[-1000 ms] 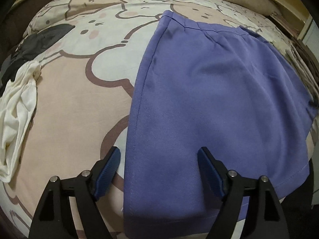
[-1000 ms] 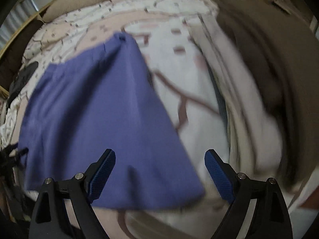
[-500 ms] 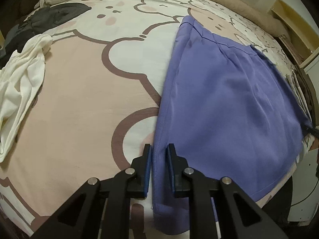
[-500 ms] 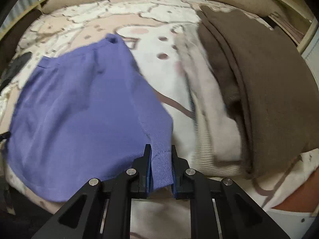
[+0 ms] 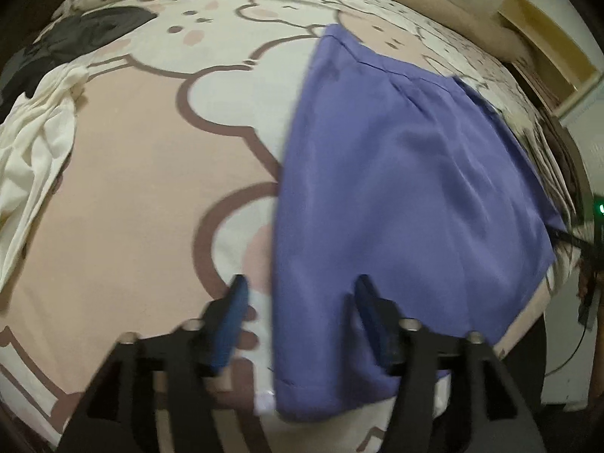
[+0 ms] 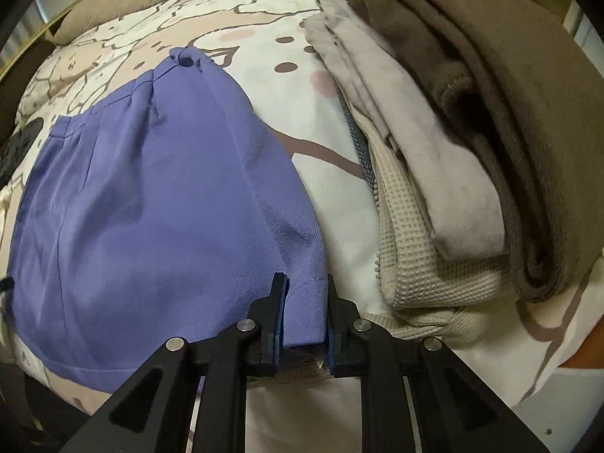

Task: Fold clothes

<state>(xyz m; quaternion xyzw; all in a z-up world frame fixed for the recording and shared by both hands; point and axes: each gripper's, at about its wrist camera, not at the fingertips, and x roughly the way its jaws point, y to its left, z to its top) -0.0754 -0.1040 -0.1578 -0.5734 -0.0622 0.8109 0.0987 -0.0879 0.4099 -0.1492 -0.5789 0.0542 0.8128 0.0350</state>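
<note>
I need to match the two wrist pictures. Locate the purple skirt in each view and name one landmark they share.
Left wrist: purple skirt fills the centre-right, near hem between the open left gripper.
Right wrist: it fills the left half, corner pinched in the right gripper.
Shared landmark: the bear-print bedsheet.

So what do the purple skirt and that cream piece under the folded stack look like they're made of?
Purple skirt: looks like a thin woven twill; fine diagonal ribs show near the right gripper, with a slight sheen, perhaps synthetic. Cream piece: waffle-knit texture, a grid of small squares, matte, probably cotton. Neither fibre is certain.
</note>
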